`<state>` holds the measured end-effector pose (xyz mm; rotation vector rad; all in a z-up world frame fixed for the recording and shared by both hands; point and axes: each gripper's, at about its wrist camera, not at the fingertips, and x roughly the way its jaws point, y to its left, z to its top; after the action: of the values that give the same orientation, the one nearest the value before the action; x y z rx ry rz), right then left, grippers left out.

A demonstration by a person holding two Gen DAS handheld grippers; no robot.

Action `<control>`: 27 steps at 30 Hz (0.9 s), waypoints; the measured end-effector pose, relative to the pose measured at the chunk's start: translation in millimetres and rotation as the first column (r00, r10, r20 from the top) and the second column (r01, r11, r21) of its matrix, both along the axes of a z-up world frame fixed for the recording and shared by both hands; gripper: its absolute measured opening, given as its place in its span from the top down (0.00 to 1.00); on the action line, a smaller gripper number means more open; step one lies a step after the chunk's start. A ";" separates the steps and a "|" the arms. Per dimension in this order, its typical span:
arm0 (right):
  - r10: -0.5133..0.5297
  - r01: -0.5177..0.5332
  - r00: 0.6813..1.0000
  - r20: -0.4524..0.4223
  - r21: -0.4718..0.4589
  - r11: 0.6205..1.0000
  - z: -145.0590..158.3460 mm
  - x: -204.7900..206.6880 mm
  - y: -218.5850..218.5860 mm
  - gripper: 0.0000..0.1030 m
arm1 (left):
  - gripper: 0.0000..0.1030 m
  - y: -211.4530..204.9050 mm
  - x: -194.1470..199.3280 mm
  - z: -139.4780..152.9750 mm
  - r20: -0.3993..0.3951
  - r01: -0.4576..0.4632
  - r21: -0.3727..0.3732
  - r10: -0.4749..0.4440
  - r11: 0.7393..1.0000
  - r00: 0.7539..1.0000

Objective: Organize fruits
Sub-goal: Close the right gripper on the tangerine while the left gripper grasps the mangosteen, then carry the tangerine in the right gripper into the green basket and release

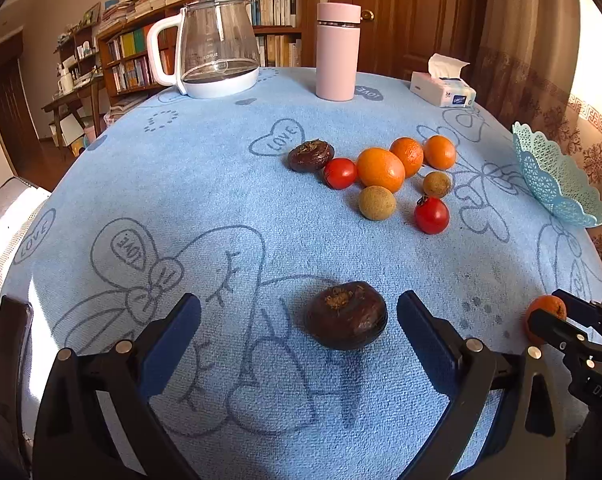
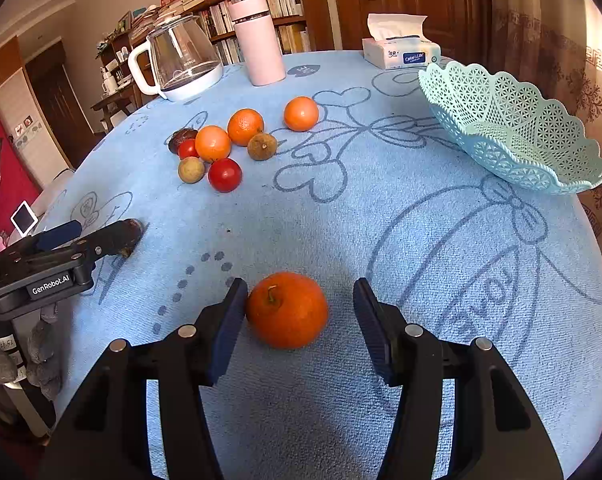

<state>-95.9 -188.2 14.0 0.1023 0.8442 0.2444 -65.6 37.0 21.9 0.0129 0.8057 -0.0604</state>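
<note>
Right wrist view has the right gripper [image 2: 299, 312] straddling an orange [image 2: 287, 310] on the blue tablecloth [image 2: 381, 240]: left pad touching the skin, right pad clearly off it, so nothing's actually gripped. Left wrist view shows the left gripper [image 1: 299, 320] spread wide around a dark brown fruit [image 1: 346, 315], neither pad touching. Far off sit the other fruits [image 2: 221, 148], with the mint basket [image 2: 513, 128] far right.

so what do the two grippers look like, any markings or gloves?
Both grippers, left and right, are black two-finger frames with silver pivot bolts and dark blue pads. The left body reads "GenRobot.AI" in white. A grey knit glove covers the hand holding it.
</note>
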 end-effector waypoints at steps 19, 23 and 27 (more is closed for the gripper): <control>0.019 -0.019 0.999 -0.028 -0.026 0.999 -3.0 5.1 5.5 0.52 | 0.25 -4.9 8.5 -9.1 -0.068 0.024 -0.002 -0.024 1.000 0.997; 0.022 -0.022 0.999 -0.025 -0.027 0.999 -2.7 4.7 5.8 0.54 | 0.30 -6.5 7.5 -8.6 -0.063 0.034 -0.006 -0.034 0.999 0.997; 0.033 -0.034 0.999 -0.018 -0.037 0.999 -2.3 3.6 8.8 0.60 | 0.41 -10.3 5.4 -8.6 -0.060 0.057 -0.007 -0.057 0.998 0.997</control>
<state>-92.3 -179.4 11.7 0.0554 0.8679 0.2597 -60.1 26.7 13.3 0.0291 0.8655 -0.1176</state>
